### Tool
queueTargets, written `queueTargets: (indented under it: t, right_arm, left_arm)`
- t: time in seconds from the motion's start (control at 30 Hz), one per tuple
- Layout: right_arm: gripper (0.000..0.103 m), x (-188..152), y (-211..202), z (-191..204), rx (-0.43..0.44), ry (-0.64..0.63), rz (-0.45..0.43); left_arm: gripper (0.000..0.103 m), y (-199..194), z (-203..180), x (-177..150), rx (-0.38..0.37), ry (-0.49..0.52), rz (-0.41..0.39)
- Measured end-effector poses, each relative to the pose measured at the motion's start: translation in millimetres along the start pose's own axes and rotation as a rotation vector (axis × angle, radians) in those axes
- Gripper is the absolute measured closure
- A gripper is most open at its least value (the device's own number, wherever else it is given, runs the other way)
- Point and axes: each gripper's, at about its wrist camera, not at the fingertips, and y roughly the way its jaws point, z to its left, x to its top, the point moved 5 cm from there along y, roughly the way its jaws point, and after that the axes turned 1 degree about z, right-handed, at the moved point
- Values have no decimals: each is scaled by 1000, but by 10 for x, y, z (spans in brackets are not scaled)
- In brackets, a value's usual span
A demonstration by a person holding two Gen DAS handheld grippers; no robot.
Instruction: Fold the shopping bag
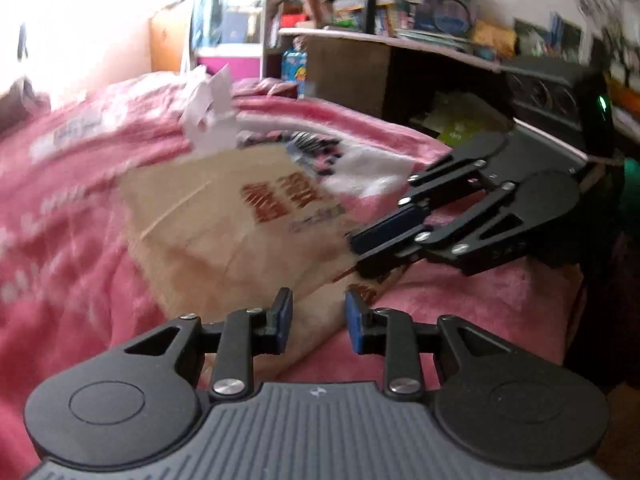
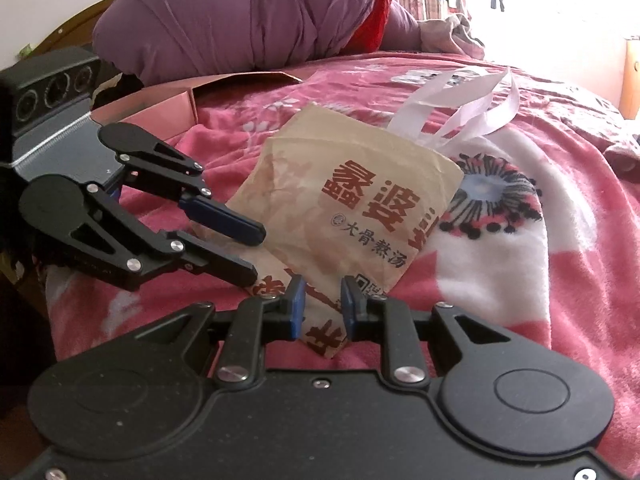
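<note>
A tan paper shopping bag [image 2: 340,208] lies on a pink floral blanket [image 2: 540,280] spread over a bed, with red characters printed across its face and smaller dark print and part of a QR code below them. It is creased and partly folded, one flap turned over at its 10 o'clock side. Its white ribbon handles [image 2: 460,96] trail off the far end toward 1 o'clock in the right wrist view.

The right tool [image 2: 323,304] sits at the bag's near corner, its blue-padded fingers set a narrow gap apart with the corner of the bag between them. Whether the pads actually press the paper cannot be told from this view; in the left wrist view the same tool [image 1: 360,252] comes in from 3 o'clock with its fingers close together over the bag's [image 1: 232,224] edge.

The left tool [image 1: 319,320] is partly open, nothing between its pads, its tips just above the bag's near edge. In the right wrist view it [image 2: 256,248] reaches in from 9 o'clock, its fingertips at the bag's left side.

A purple quilt [image 2: 240,16] is heaped at 11 o'clock behind the bag, and a pink cardboard box [image 2: 160,108] lies at 10 o'clock. In the blurred left view, cluttered shelves [image 1: 400,32] stand beyond the bed at 1 o'clock.
</note>
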Motion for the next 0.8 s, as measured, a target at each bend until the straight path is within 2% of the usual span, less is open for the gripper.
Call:
queueTargets:
  t: [0.1,0.27,0.43,0.53,0.57,0.67,0.8]
  right_arm:
    - [84,1,-14,-29,13,3,1]
    - [84,-2,-36,-40,20,2,-5]
    - [84,-16,-103,-24,-25,-35,-6]
    - [83,-12,-116,61,-80,-99,-16]
    - [83,-4,-116,144,-100,-155,-23]
    - [83,17,-79,296,-118,-242,-25]
    - [84,0,-77,260,-68,-207,-18]
  left_arm:
    - [74,-48,152,-46,-1,-55,-2]
    - [74,-57,130,-32,9,-25,8]
    - [74,-77,113,-50,24,5,10]
    - [74,-90,112,-60,25,18,11]
    - [74,-91,116,-58,23,18,12]
    - [74,-93,106,-53,25,25,15]
    - [74,-99,105,-60,16,33,12]
